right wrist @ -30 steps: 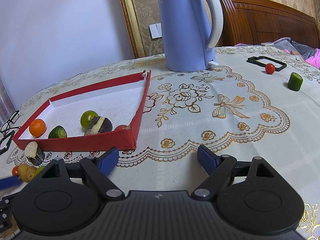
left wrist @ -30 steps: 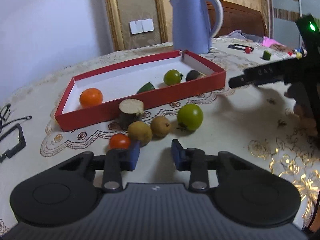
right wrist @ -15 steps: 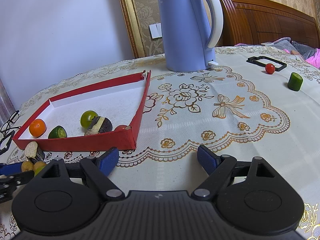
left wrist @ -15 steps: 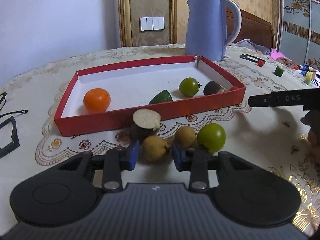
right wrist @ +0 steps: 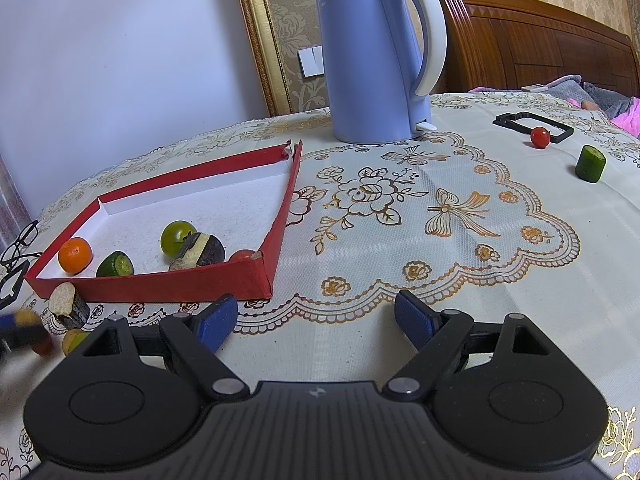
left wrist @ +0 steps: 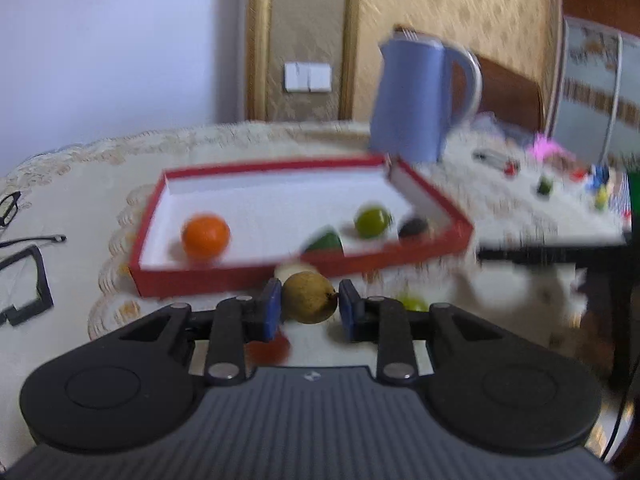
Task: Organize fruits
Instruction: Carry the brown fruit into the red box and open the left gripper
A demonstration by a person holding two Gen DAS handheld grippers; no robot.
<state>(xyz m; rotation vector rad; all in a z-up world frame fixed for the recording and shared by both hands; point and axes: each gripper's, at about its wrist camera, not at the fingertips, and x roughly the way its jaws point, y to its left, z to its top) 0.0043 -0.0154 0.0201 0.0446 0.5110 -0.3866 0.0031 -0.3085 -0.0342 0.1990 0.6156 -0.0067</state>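
A: Red tray: we count orange, green tomato and cut pieces inside.

B: Left hand-held gripper clamps a brown fruit; right hand-held gripper open, empty. Several remain on the bench.

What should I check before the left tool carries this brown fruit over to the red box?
1. Grip: left tool has just closed on the brown fruit, both pads touching. Ok.
2. Fruit clear of the tablecloth: blurred. Cannot tell.
3. Free floor in the red box between the orange and the green tomato. Ok.
4. Cut dark piece stands beside the box's near wall, close to the path. Not ok.
5. Right tool open, empty, off to the side. Ok.
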